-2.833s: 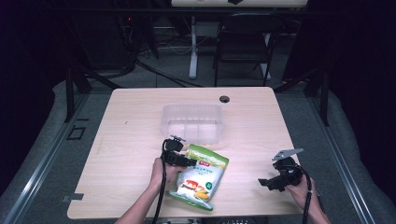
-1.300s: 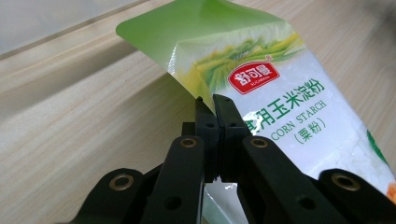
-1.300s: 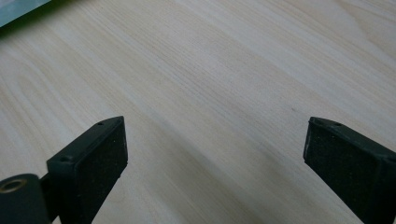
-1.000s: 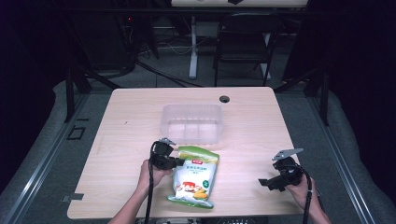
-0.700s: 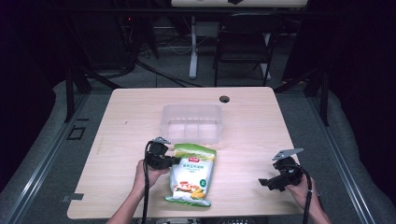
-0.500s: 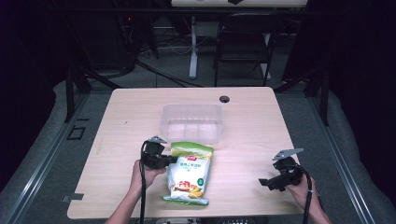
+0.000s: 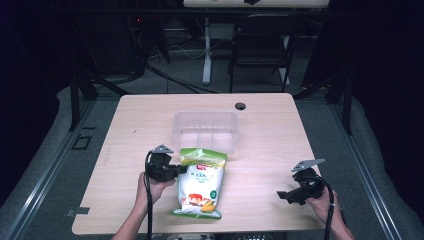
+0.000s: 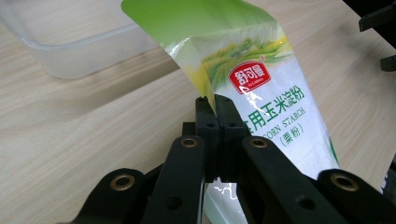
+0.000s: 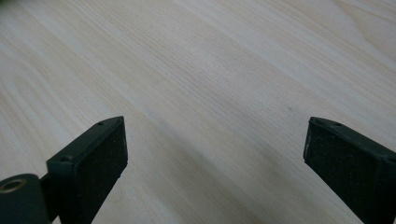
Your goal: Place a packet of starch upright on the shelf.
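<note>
A green and white corn starch bag hangs over the table's front middle, its top lifted and its bottom near the front edge. My left gripper is shut on the bag's left edge; in the left gripper view the bag is pinched between the closed jaws of that gripper. My right gripper rests low at the front right with its jaws wide apart. In the right gripper view the right gripper has only bare wood between its pads.
A clear plastic tub stands just behind the bag; its near corner appears in the left gripper view. A round cable hole sits at the table's back. The table is light wood, with dark floor around it.
My left gripper has carried the bag leftward and lifted it slightly. The bag now hangs straighter instead of lying slanted to the right. The right gripper has stayed put.
</note>
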Tool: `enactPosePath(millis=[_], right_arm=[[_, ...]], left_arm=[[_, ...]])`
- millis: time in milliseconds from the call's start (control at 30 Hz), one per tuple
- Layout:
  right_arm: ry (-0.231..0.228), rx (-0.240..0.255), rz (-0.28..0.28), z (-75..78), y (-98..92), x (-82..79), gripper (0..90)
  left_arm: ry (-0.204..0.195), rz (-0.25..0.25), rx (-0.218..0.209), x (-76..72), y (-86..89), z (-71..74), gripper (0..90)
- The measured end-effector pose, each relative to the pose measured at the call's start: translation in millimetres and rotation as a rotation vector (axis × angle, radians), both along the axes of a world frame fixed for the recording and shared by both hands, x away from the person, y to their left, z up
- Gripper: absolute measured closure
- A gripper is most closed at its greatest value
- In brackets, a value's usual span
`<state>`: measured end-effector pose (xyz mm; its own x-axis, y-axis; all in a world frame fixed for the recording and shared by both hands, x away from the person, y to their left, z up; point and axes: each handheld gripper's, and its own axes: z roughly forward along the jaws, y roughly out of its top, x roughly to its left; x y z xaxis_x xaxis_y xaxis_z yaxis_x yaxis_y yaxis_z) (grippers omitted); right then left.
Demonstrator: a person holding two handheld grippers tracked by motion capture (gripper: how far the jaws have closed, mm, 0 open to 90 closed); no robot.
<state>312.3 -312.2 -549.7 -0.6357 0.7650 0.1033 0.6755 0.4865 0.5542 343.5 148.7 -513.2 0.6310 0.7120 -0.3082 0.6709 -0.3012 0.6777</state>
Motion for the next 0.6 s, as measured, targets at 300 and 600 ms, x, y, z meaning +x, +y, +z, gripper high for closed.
enactPosePath(millis=[300,600], right_arm=[[-0.007,-0.004,-0.008,-0.8,0.6,0.1,5.7],[-0.005,-0.002,-0.006,-0.6,0.6,0.0,5.7]], left_arm=[[-0.013,-0.002,-0.028,-4.2,3.4,12.7,90.0],[-0.045,-0.011,-0.076,-12.7,8.5,30.3,90.0]])
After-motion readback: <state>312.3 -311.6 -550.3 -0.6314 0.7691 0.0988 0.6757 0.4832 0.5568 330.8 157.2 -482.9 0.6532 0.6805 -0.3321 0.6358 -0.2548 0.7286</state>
